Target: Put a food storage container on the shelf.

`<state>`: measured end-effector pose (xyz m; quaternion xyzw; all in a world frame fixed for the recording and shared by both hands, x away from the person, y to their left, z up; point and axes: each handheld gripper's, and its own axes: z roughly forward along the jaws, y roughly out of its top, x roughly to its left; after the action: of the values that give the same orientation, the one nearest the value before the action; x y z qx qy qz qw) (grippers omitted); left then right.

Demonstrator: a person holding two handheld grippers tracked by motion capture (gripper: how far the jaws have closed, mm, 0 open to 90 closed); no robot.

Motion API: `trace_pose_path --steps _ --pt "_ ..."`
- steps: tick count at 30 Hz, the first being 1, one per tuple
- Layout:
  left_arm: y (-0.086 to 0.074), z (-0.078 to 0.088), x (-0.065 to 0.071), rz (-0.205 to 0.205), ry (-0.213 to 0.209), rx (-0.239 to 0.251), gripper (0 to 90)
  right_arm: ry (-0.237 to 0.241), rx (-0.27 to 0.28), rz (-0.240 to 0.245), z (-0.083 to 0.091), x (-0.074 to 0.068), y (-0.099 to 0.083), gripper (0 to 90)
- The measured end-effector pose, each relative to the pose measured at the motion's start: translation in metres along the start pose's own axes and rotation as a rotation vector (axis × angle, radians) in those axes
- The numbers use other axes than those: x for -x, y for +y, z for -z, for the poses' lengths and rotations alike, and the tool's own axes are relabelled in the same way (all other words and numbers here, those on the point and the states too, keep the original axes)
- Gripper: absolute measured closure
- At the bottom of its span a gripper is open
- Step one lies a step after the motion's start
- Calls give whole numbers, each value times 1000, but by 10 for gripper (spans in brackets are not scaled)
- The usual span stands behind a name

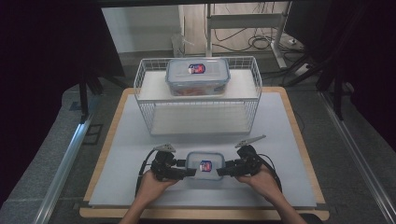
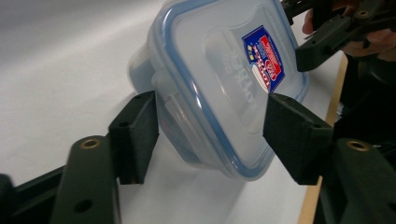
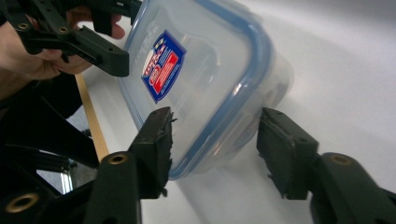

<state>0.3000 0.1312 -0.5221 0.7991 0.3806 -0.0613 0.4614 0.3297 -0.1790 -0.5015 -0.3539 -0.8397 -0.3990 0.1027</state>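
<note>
Small clear box (image 1: 205,166) w/ blue-rimmed snap lid sits on the worktop (image 1: 140,154) near its front edge, between both hands. Left tool (image 1: 190,172) at the box's left end, right tool (image 1: 221,171) at its right end. In both gripper views the jaws straddle the box ends: pads look right at the lid rim and wall, maybe touching, but a firm squeeze can't be confirmed. Jaws part-closed, nothing lifted.

Handling, as a guess: box looks empty, so light; hard plastic, stiff, smooth and a bit slippery. Rounded corners and the tapered wall could let pads slide off. Best hold is under the lid rim or on the flat end walls by the latch flaps, both ends squeezed evenly to keep it from twisting.

Beyond the box, mid-worktop: white wire basket (image 1: 148,121) w/ shelf, well apart from it. On that shelf a bigger lidded box (image 1: 198,76), same type, something orange inside. The basket's front wall is what stands in the way if the small box goes that way; it must clear the rim.
</note>
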Motion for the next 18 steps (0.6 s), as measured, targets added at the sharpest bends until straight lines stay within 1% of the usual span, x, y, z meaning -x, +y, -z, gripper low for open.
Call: trace_pose_path --steps 1,2,5,6,7,10,13,14,17,18 --pt "-1 2 1 5 -1 7 391 0 0 0 0 0 0 480" --pt "-2 4 0 11 -12 16 431 10 19 -19 2 0 -3 511" --pt "-5 7 -3 43 -40 32 475 25 44 -43 4 0 -7 539" --pt "-5 7 -3 43 -40 32 488 25 44 -43 4 0 -7 539" --pt "-6 8 -5 65 -63 40 499 32 56 -58 5 0 -8 550" --pt "-7 10 -8 87 -82 46 521 52 71 -84 6 1 -11 562" --pt "-8 10 -8 95 -83 49 525 59 76 -84 6 2 -11 565" --pt "-9 10 -8 108 -86 57 526 62 78 -89 6 2 -11 566" --pt "-10 10 -10 127 -105 63 535 79 84 -95 6 5 -12 574" --pt "-10 10 -10 127 -105 63 541 79 84 -95 6 5 -12 574"
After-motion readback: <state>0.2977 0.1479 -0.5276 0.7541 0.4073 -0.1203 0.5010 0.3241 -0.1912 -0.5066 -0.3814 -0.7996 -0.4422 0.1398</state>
